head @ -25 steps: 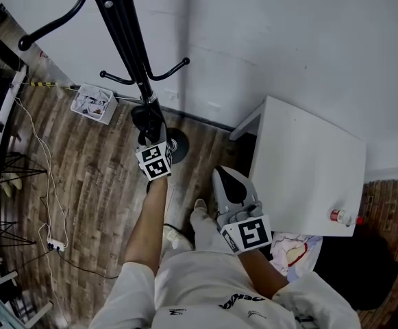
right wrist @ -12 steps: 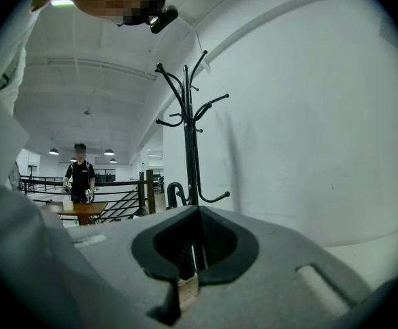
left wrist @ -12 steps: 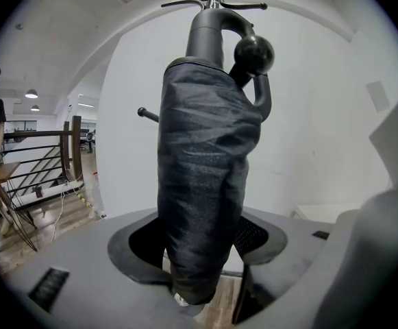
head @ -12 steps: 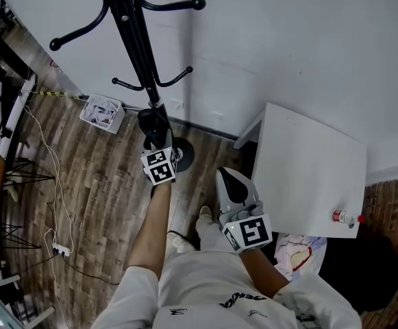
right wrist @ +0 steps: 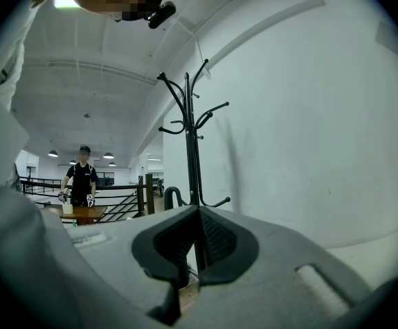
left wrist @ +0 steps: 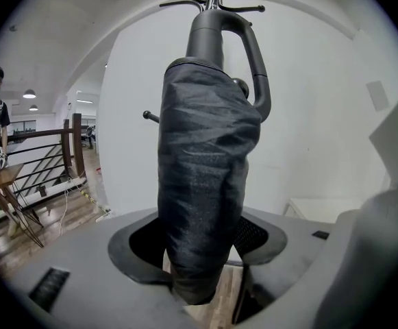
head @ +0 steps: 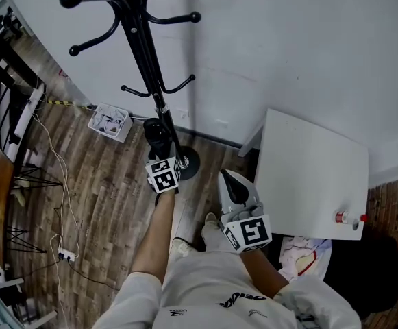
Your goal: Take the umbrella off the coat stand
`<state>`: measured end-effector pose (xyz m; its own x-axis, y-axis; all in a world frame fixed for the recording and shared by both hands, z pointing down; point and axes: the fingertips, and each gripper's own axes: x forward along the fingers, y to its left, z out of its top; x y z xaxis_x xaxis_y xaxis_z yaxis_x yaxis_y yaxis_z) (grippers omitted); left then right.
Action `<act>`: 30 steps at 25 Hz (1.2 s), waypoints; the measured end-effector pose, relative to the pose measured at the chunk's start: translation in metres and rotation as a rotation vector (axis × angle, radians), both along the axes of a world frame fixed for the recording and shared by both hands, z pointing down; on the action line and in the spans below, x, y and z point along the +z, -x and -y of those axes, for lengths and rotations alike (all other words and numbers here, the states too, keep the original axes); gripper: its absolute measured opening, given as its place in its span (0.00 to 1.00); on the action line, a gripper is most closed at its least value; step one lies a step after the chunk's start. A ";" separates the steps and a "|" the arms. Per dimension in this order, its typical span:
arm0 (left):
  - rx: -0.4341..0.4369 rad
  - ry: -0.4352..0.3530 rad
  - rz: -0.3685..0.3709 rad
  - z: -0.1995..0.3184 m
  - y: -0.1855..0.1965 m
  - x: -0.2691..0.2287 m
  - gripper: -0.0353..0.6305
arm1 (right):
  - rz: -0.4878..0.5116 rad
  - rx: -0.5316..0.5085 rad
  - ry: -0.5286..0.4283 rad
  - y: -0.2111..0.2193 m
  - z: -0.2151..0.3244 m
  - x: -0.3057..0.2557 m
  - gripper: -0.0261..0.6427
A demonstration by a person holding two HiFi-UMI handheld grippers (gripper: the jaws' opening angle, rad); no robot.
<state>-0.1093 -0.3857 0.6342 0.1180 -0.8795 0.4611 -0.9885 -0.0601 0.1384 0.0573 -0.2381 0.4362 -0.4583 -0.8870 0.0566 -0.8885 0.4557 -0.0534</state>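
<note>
Left gripper (left wrist: 200,256) jaws clamped on the folded umbrella (left wrist: 205,177), on its fabric body, upright just beside the coat stand (head: 141,41) pole, below the lower hooks. Right gripper (right wrist: 197,244) jaws together, empty. Umbrella likely light. The soft fabric could slip, so the stiff loop handle is the surer hold.

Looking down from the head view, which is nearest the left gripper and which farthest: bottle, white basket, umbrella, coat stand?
1. umbrella, between the left gripper's jaws
2. coat stand, just ahead
3. white basket, floor, left
4. bottle, table, far right
</note>
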 end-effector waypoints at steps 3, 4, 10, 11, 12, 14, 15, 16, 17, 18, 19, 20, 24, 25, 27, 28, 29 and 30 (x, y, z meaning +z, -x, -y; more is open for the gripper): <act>0.010 -0.003 0.006 -0.011 -0.002 -0.006 0.43 | 0.012 -0.001 -0.005 0.001 -0.005 -0.003 0.04; 0.014 -0.003 0.007 -0.015 -0.003 -0.009 0.43 | 0.012 -0.002 -0.011 0.002 -0.007 -0.005 0.04; 0.026 -0.016 -0.006 -0.032 -0.002 -0.031 0.43 | 0.004 -0.008 -0.035 0.008 -0.018 -0.014 0.04; 0.028 -0.021 -0.008 -0.036 -0.002 -0.036 0.43 | 0.001 -0.010 -0.035 0.009 -0.020 -0.015 0.04; 0.031 -0.024 -0.009 -0.040 -0.003 -0.042 0.43 | 0.000 -0.011 -0.034 0.010 -0.023 -0.015 0.04; 0.040 -0.033 -0.013 -0.049 -0.004 -0.053 0.43 | 0.000 -0.014 -0.027 0.011 -0.028 -0.015 0.04; 0.044 -0.038 -0.017 -0.053 -0.005 -0.059 0.43 | 0.000 -0.015 -0.025 0.012 -0.030 -0.016 0.04; 0.047 -0.045 -0.021 -0.057 -0.006 -0.065 0.43 | -0.001 -0.016 -0.025 0.013 -0.032 -0.017 0.04; 0.049 -0.054 -0.026 -0.061 -0.006 -0.072 0.43 | -0.002 -0.017 -0.026 0.014 -0.033 -0.019 0.04; 0.053 -0.063 -0.029 -0.064 -0.007 -0.079 0.43 | -0.004 -0.020 -0.028 0.015 -0.034 -0.021 0.04; 0.058 -0.072 -0.031 -0.068 -0.008 -0.086 0.43 | -0.005 -0.022 -0.030 0.016 -0.036 -0.023 0.04; 0.065 -0.082 -0.031 -0.073 -0.009 -0.092 0.43 | -0.007 -0.026 -0.031 0.018 -0.037 -0.025 0.04; 0.092 -0.124 -0.043 -0.090 -0.013 -0.117 0.43 | -0.011 -0.039 -0.041 0.024 -0.045 -0.029 0.04; 0.096 -0.135 -0.049 -0.094 -0.014 -0.123 0.43 | -0.012 -0.044 -0.044 0.026 -0.046 -0.031 0.04; 0.102 -0.157 -0.058 -0.101 -0.014 -0.136 0.43 | -0.015 -0.053 -0.053 0.029 -0.047 -0.035 0.04; 0.104 -0.168 -0.061 -0.105 -0.015 -0.143 0.43 | -0.017 -0.055 -0.058 0.030 -0.048 -0.037 0.04; 0.106 -0.179 -0.065 -0.109 -0.015 -0.150 0.43 | -0.016 -0.057 -0.063 0.031 -0.048 -0.040 0.04; 0.108 -0.191 -0.069 -0.113 -0.015 -0.158 0.43 | -0.015 -0.058 -0.068 0.031 -0.049 -0.043 0.04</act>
<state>-0.0945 -0.2732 0.4765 0.2416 -0.9307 0.2746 -0.9635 -0.1965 0.1818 0.0260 -0.1891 0.3936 -0.5089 -0.8608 0.0044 -0.8608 0.5089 -0.0072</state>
